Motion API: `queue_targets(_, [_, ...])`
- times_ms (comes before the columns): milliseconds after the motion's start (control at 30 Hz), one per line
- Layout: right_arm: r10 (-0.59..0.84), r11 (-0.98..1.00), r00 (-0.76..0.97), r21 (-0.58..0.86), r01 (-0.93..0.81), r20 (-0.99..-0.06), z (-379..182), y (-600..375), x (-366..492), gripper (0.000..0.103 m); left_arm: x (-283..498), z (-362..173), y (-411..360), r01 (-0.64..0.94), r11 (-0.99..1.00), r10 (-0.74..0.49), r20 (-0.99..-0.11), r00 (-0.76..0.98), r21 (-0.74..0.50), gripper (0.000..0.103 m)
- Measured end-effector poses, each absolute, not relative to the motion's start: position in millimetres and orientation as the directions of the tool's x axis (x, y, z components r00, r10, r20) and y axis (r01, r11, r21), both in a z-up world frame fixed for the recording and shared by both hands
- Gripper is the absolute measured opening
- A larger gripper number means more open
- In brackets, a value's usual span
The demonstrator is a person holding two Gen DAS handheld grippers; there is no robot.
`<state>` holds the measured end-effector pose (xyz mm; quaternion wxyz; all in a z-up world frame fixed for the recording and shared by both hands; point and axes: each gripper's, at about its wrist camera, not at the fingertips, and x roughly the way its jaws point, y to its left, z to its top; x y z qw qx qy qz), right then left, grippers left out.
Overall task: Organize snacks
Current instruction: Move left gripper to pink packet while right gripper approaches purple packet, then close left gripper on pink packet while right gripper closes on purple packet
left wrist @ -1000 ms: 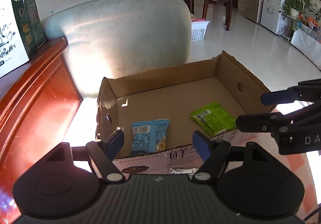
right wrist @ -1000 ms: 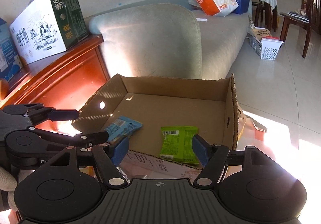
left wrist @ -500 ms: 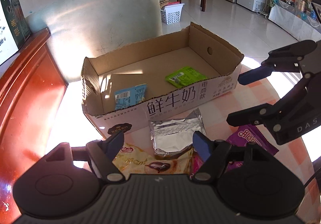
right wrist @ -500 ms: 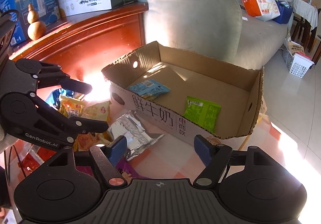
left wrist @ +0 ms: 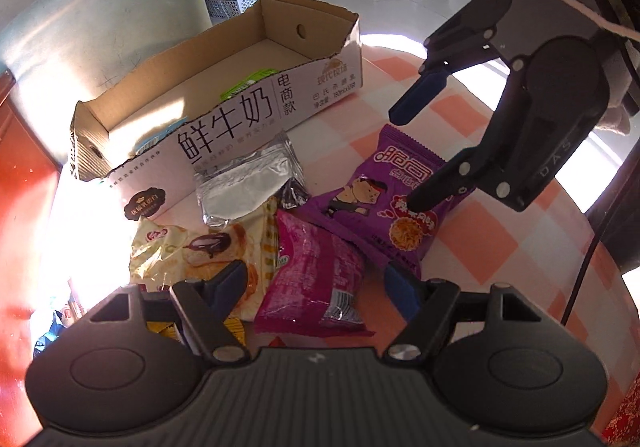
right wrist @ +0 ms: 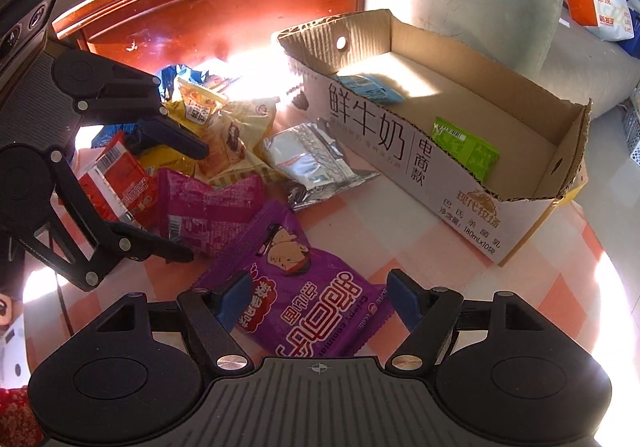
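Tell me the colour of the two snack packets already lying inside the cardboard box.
One packet is green, the other blue; the right wrist view shows them best.

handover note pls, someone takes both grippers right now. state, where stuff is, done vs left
Left gripper: open, empty, over the pink packet.
Right gripper: open, jaws astride the purple packet, pads not pressing it.
Cardboard box: holds the blue packet and the green packet; those are done.
Left on the checked table: silver packet, pink, purple, red packet, and the yellow packets in the pile beside the box.
Next, probably: close on purple and pink, move both to the box.
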<state>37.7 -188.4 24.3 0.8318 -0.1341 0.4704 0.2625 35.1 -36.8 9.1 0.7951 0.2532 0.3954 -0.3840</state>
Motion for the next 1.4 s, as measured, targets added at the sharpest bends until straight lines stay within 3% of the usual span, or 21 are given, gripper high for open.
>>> queue_targets(233, [0.305,0.739,0.355,-0.016,-0.674,-0.883,15,-177,28,0.076,33,-4,-47,0.831,0.534,-0.376,-0.836,0.4,0.158,0.07])
queue_targets(333, [0.273,0.682,0.378,-0.1,-0.725,-0.885,11,-168,21,0.08,33,-8,-49,0.833,0.527,-0.365,-0.84,0.401,0.169,0.069])
queue_targets(633, [0.254,0.636,0.418,-0.176,-0.752,-0.872,4,-155,26,0.088,34,-14,-45,0.844,0.499,-0.339,-0.852,0.398,0.196,0.068])
queue_targets(967, [0.264,0.706,0.332,-0.054,-0.707,-0.905,-12,-155,51,0.098,34,-14,-52,0.843,0.494,-0.343,-0.843,0.415,0.214,0.067])
queue_targets(1033, [0.262,0.723,0.314,-0.03,-0.69,-0.912,-13,-157,53,0.097,35,-14,-53,0.841,0.495,-0.343,-0.841,0.419,0.217,0.065])
queue_targets(1167, [0.278,0.739,0.292,0.009,-0.673,-0.915,-13,-161,53,0.093,37,-14,-51,0.838,0.509,-0.342,-0.846,0.408,0.198,0.051])
queue_targets(1400, [0.291,0.751,0.303,0.021,-0.66,-0.907,-7,-162,49,0.072,33,-12,-46,0.838,0.51,-0.343,-0.848,0.405,0.194,0.052])
